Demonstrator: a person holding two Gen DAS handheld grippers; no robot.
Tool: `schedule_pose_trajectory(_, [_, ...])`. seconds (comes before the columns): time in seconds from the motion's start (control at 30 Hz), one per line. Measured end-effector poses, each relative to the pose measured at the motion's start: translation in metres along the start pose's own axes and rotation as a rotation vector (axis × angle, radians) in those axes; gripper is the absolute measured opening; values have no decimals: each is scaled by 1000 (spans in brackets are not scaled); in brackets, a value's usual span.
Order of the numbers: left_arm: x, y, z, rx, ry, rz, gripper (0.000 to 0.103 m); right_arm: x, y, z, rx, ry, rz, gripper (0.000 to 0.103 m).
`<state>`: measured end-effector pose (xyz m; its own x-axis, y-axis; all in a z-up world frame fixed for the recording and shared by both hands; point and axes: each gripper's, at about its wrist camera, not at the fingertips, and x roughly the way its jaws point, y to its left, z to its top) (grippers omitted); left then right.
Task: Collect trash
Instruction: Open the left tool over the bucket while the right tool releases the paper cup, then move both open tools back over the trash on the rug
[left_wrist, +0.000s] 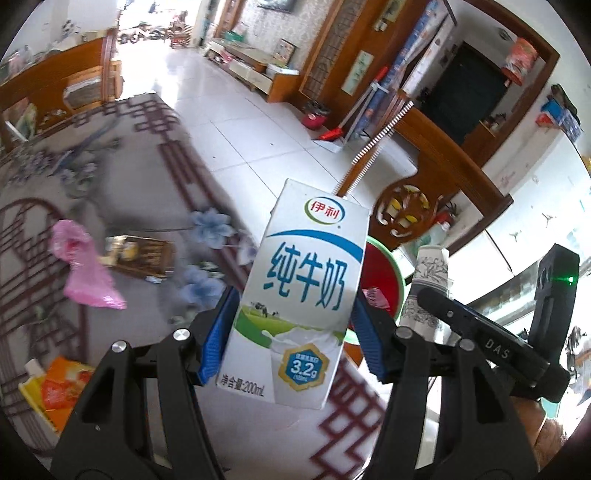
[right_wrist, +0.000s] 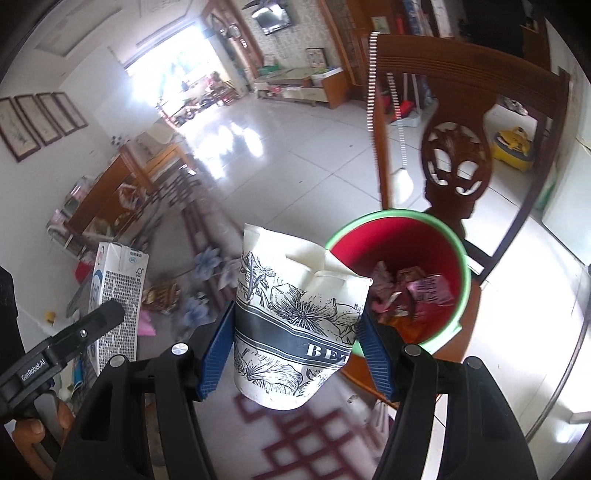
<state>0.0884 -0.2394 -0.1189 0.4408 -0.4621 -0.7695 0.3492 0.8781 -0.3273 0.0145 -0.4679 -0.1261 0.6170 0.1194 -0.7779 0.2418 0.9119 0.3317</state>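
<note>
The left tool is pinching a white and blue rectangular milk carton between its blue pads, holding it upright above the patterned bench cloth. The right tool is gripping a crumpled white paper cup with black flower print, its rim dented inward. Just beyond the cup, a red plastic bin with a green rim is sitting on a carved wooden chair, already holding wrappers. A pink plastic bag, a brown box and an orange pouch are lying on the cloth.
</note>
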Motion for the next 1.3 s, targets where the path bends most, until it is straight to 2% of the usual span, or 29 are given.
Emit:
schedule_pose_trajectory(0.37, [67, -54, 10, 58, 91, -70, 58, 2, -71, 15, 89, 19, -66, 62])
schedule_pose_trajectory(0.57, [112, -82, 22, 69, 150, -122, 58, 12, -96, 25, 97, 37, -92, 62])
schedule_pose_trajectory(0.63, [123, -90, 28, 78, 153, -125, 68, 16, -101, 30, 95, 35, -88, 65])
schedule_pose_trajectory(0.67, [126, -93, 30, 77, 153, -126, 81, 18, -103, 34, 96, 35, -84, 65])
schedule_pose_trajectory(0.73, [128, -94, 32, 68, 143, -130, 84, 22, -106, 41, 98, 29, -75, 76])
schedule_pose_trajectory(0.8, [127, -91, 34, 56, 140, -128, 84, 22, -108, 47, 99, -1, -82, 81])
schedule_pose_trajectory(1.07, [101, -56, 23, -21, 122, -76, 84, 25, -110, 50, 141, 6, -72, 81])
schedule_pose_trajectory(1.3, [59, -15, -2, -139, 89, -29, 84, 25, -79, 29, 141, 47, -34, 81])
